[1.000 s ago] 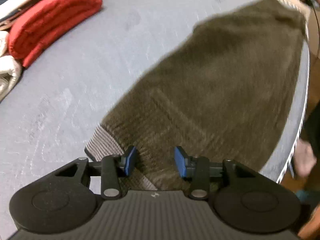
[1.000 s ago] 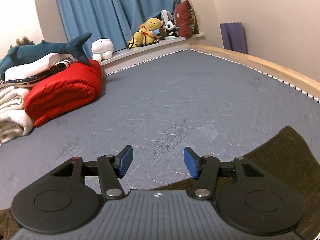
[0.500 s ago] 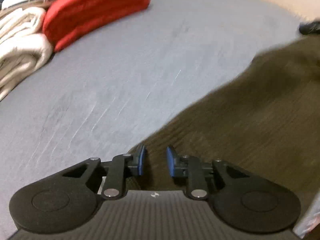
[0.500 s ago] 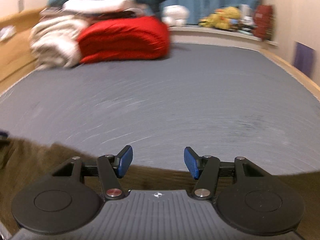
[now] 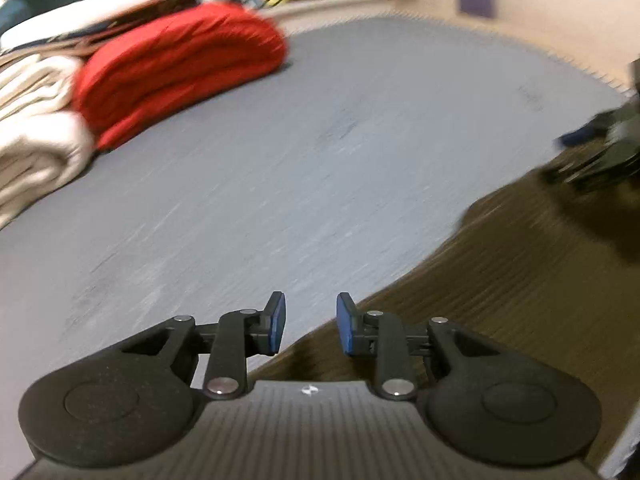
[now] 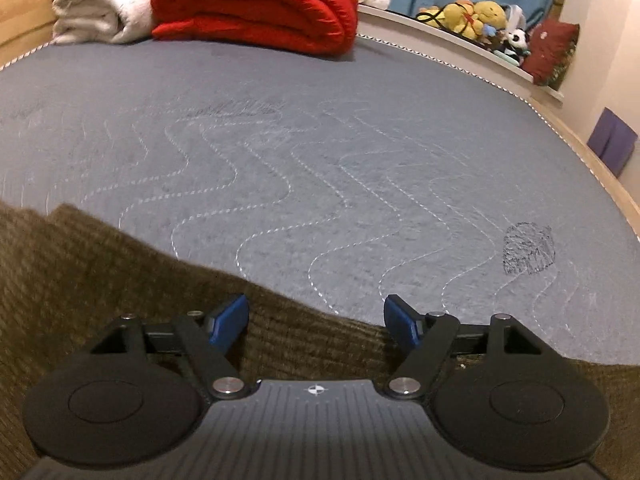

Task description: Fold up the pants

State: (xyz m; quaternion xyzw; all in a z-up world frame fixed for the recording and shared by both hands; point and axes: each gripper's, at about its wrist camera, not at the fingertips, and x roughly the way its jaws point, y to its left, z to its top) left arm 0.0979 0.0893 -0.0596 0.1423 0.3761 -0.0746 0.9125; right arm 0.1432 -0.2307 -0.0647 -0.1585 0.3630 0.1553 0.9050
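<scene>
Dark olive corduroy pants lie flat on the grey quilted mattress. In the left wrist view my left gripper is open and empty, with its blue pads at the pants' far edge. My right gripper shows blurred at the right, over the pants. In the right wrist view the pants fill the lower left, and my right gripper is wide open and empty above their edge.
A folded red blanket and white bedding lie at the far end of the mattress. Stuffed toys sit on a ledge under blue curtains. A wooden bed frame runs along the right edge.
Both grippers swung across the bed and the views turned. The left gripper narrowed half a second ago and has opened wider since. The right gripper stayed open and dropped close over the pants' edge.
</scene>
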